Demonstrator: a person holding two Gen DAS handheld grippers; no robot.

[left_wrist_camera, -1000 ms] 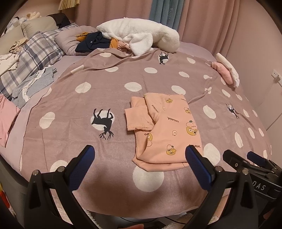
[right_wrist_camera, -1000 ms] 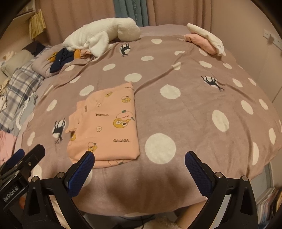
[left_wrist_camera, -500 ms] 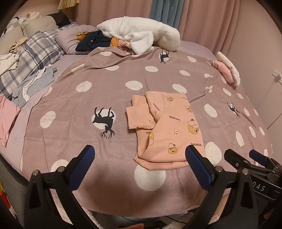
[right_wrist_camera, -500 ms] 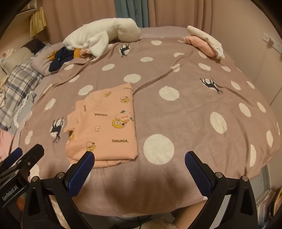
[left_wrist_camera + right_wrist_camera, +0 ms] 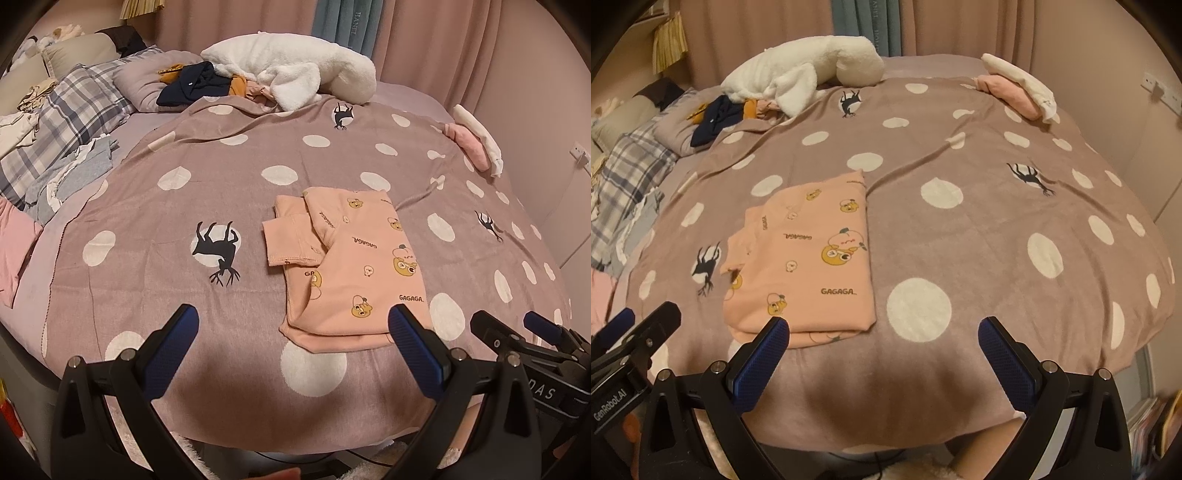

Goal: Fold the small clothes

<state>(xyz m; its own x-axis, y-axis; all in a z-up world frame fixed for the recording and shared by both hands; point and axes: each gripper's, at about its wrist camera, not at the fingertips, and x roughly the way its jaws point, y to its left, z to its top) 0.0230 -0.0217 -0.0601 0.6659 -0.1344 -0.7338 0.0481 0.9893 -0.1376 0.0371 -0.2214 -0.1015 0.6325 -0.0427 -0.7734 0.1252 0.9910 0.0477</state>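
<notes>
Left wrist view: left gripper [image 5: 293, 321] hangs over the near edge of the blanket [image 5: 229, 177], its blue-padded jaws spread wide and holding nothing. A peach shirt [image 5: 354, 266] printed with bears and "GAGAGA" lies partly folded on the blanket, right of centre, one sleeve folded across toward the left. Its near hem sits just beyond the right finger. Left of the shirt is a black deer print [image 5: 218, 254] on a white dot. At the far side lie a white fleece [image 5: 291, 74], a dark navy garment [image 5: 195, 83] and a plaid pillow [image 5: 81, 107]. The right gripper [image 5: 532, 328] pokes in at the lower right, also off the cloth.

Right wrist view: right gripper [image 5: 884, 325] hovers at the near edge of the blanket [image 5: 979, 221], jaws wide apart and empty. The shirt [image 5: 809, 258] lies left of centre, its near hem just past the left finger [image 5: 764, 354]. A folded pink and white pile [image 5: 1019, 88] rests at the far right. The left gripper [image 5: 639, 328] shows at the lower left edge.
</notes>
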